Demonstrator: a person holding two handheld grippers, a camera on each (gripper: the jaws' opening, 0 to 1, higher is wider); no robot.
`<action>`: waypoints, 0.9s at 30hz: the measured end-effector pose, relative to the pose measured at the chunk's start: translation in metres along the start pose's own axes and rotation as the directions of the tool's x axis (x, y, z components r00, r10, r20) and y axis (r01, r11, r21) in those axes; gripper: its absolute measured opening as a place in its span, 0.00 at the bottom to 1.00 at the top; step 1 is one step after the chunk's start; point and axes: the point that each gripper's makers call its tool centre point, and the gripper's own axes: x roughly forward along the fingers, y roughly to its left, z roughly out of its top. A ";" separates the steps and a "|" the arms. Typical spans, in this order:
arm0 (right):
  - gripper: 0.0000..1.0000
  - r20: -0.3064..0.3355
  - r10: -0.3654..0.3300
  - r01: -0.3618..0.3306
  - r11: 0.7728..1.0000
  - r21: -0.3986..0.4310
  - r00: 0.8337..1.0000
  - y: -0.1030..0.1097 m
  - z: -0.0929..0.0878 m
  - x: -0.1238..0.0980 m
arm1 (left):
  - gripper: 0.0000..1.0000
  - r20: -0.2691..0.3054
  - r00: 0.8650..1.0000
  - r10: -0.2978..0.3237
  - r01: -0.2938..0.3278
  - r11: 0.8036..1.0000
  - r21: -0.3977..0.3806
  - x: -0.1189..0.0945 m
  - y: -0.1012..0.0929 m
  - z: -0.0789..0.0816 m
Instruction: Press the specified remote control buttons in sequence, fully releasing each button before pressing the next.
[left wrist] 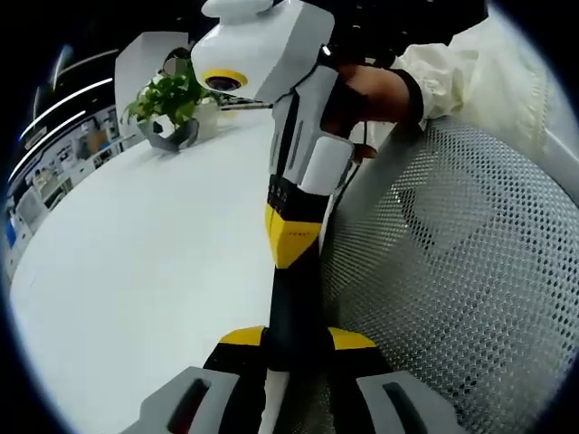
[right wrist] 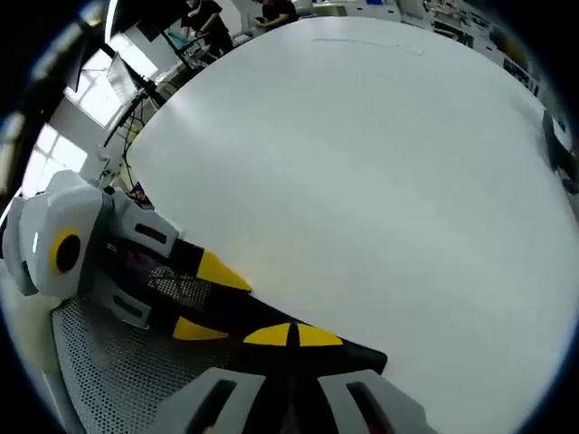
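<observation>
At the desk edge we cross both grippers, left and right, jaws clenched (apparently empty); plant at eleven o'clock; pressing seems unstarted.

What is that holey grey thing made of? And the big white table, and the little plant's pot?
The holey grey thing looks like woven mesh, likely fabric or plastic: a regular grid of tiny holes over a curved surface. The table seems a smooth laminate or painted top, matte with a soft sheen. The plant's pot looks dark and slightly glossy, maybe ceramic or plastic; too small to tell.
</observation>
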 end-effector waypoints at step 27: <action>0.00 -0.007 0.035 -0.034 0.996 0.081 0.999 0.002 -0.002 -0.004 | 0.24 -0.010 1.000 0.018 -0.018 1.000 0.010 0.000 0.005 0.000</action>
